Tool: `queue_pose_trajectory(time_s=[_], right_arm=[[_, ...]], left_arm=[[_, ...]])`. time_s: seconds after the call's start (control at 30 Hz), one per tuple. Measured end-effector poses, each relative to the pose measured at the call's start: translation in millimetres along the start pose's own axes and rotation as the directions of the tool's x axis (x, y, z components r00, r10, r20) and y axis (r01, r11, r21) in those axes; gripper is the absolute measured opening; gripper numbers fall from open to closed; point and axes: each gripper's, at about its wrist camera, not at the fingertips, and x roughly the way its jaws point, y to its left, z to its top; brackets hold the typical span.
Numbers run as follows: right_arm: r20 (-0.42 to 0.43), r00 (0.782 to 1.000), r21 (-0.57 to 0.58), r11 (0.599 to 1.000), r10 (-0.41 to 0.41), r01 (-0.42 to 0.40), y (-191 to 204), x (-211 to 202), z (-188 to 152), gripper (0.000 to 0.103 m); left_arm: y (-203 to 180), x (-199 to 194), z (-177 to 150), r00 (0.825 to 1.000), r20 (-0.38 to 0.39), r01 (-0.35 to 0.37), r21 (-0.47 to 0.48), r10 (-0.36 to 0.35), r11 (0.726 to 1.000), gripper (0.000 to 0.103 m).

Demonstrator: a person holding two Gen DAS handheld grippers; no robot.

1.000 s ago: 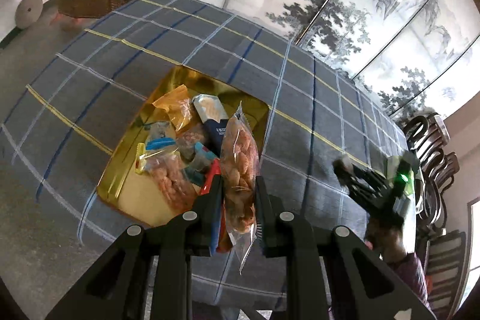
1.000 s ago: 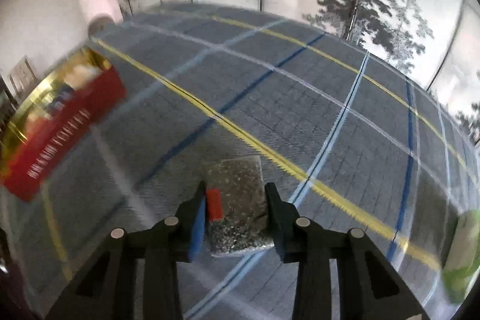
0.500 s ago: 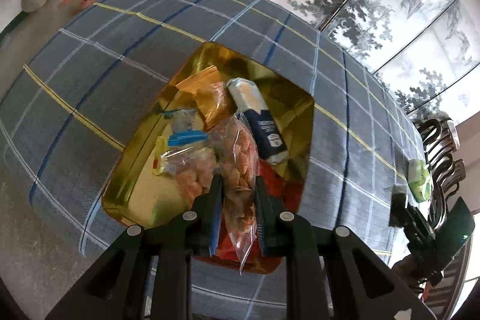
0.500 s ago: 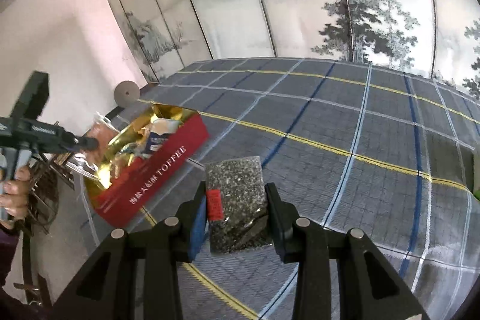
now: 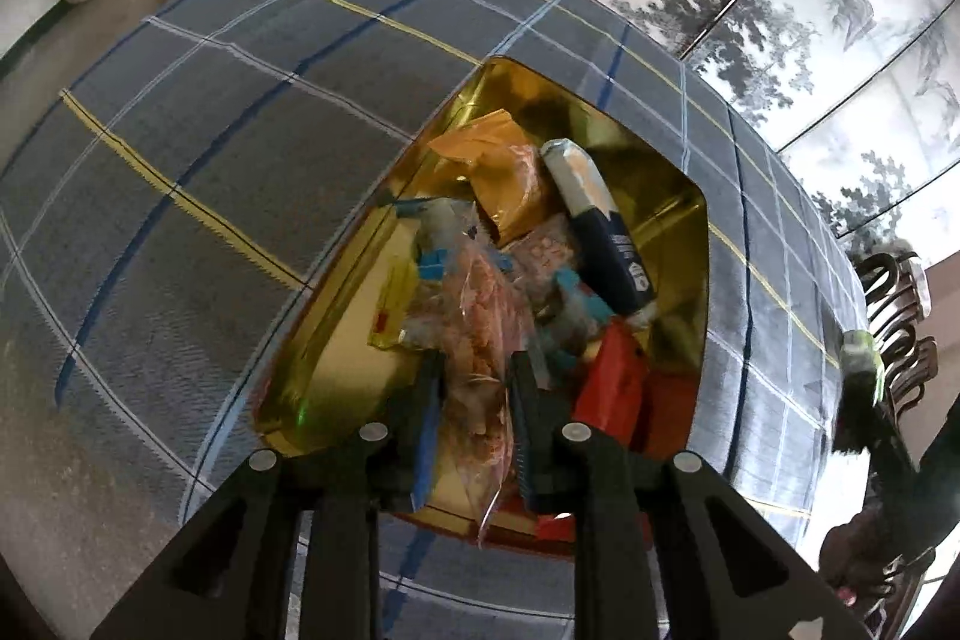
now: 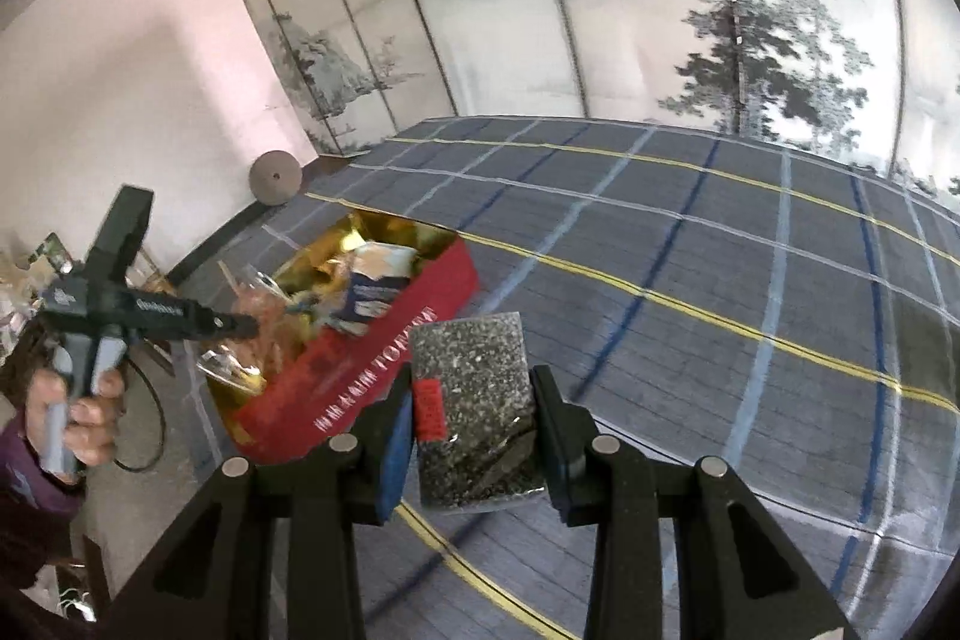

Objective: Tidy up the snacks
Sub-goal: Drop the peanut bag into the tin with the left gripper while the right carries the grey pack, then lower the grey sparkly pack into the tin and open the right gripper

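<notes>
My left gripper (image 5: 471, 364) is shut on a clear bag of orange crackers (image 5: 480, 340) and holds it over the near end of the gold-lined red toffee box (image 5: 672, 196), which holds several snack packs. My right gripper (image 6: 474, 382) is shut on a clear bag of dark seeds (image 6: 474, 400) with a red label, held above the tablecloth just right of the red box (image 6: 360, 370). The left gripper and its bag also show in the right wrist view (image 6: 240, 325) at the box's left end.
A blue-grey plaid tablecloth (image 5: 210, 130) covers the table. A green packet (image 5: 861, 358) lies near the right edge. Dark wooden chairs (image 5: 894, 304) stand at the right. A painted folding screen (image 6: 600, 10) stands behind the table.
My left gripper has come lower and closer over the box with the cracker bag. My right gripper has lifted and drawn nearer the box with the seed bag.
</notes>
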Motion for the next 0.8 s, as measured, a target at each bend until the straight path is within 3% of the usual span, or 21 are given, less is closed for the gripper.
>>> queue_pose_trajectory(time_s=[0.07,0.13,0.17,0.27,0.33,0.67,0.8], right_arm=[[-0.004,1.000,-0.010,1.000,0.017,-0.017,9,7,9,0.037],[-0.008,0.999,-0.014,0.999,0.048,-0.048,20,16,19,0.037],[-0.014,0.998,-0.019,0.998,0.063,-0.064,27,22,25,0.037],[-0.036,0.995,-0.048,0.995,0.089,-0.091,47,43,38,0.037],[-0.058,0.992,-0.044,0.993,0.111,-0.113,58,59,44,0.037],[-0.160,0.978,-0.041,0.989,0.133,-0.141,99,138,57,0.037],[-0.184,0.975,-0.045,0.989,0.128,-0.138,109,157,59,0.037]], left_arm=[[1,-3,-2,0.999,0.027,-0.032,0.005,0.031,0.999,0.037],[3,-8,-5,0.997,0.057,-0.058,0.011,0.057,0.998,0.062],[3,-10,-5,0.996,0.073,-0.061,0.012,0.060,0.998,0.065],[1,-20,-8,0.988,0.127,-0.089,0.040,0.083,0.995,0.068],[0,-24,-10,0.984,0.145,-0.115,0.063,0.105,0.991,0.076],[11,-49,-35,0.970,0.206,-0.149,0.077,0.131,0.986,0.078],[17,-58,-43,0.957,0.244,-0.182,0.072,0.159,0.981,0.080]])
